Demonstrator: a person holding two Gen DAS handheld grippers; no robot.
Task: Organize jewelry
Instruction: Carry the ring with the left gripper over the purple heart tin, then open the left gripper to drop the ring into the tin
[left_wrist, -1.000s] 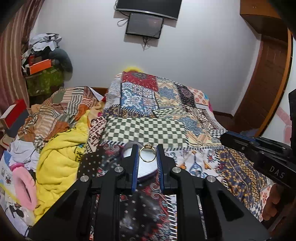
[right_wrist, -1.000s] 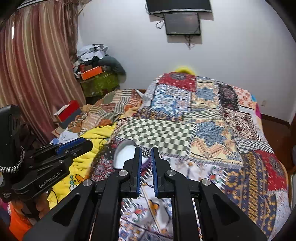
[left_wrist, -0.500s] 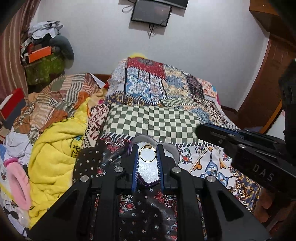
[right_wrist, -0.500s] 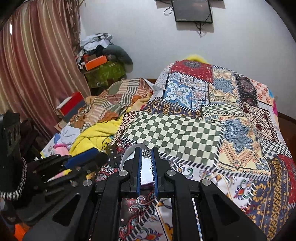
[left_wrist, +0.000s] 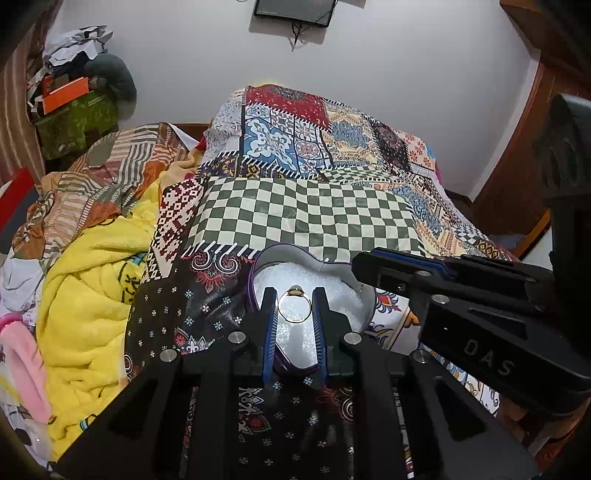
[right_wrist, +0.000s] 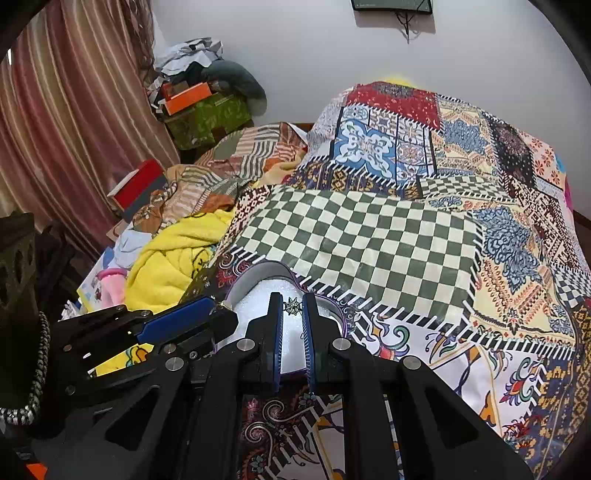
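A heart-shaped purple jewelry box (left_wrist: 332, 273) with white padding lies open on the patchwork bedspread; it also shows in the right wrist view (right_wrist: 255, 284). My left gripper (left_wrist: 294, 300) is shut on a gold ring (left_wrist: 294, 308) and holds it just over the white padding. My right gripper (right_wrist: 292, 303) is shut on a small silver star-shaped piece (right_wrist: 293, 306) and holds it over the same box. The right gripper also shows in the left wrist view (left_wrist: 373, 266), at the box's right side. The left gripper shows in the right wrist view (right_wrist: 218, 314), at the box's left.
A patchwork bedspread (left_wrist: 303, 218) covers the bed. A yellow blanket (left_wrist: 85, 288) and striped cloth (left_wrist: 96, 184) are piled on the left. Boxes and clothes (left_wrist: 70, 96) are stacked by the far wall. A wooden door (left_wrist: 517, 184) stands at right.
Both grippers have moved forward and down over the open box, each still holding its piece. The box now lies right under both sets of fingertips.
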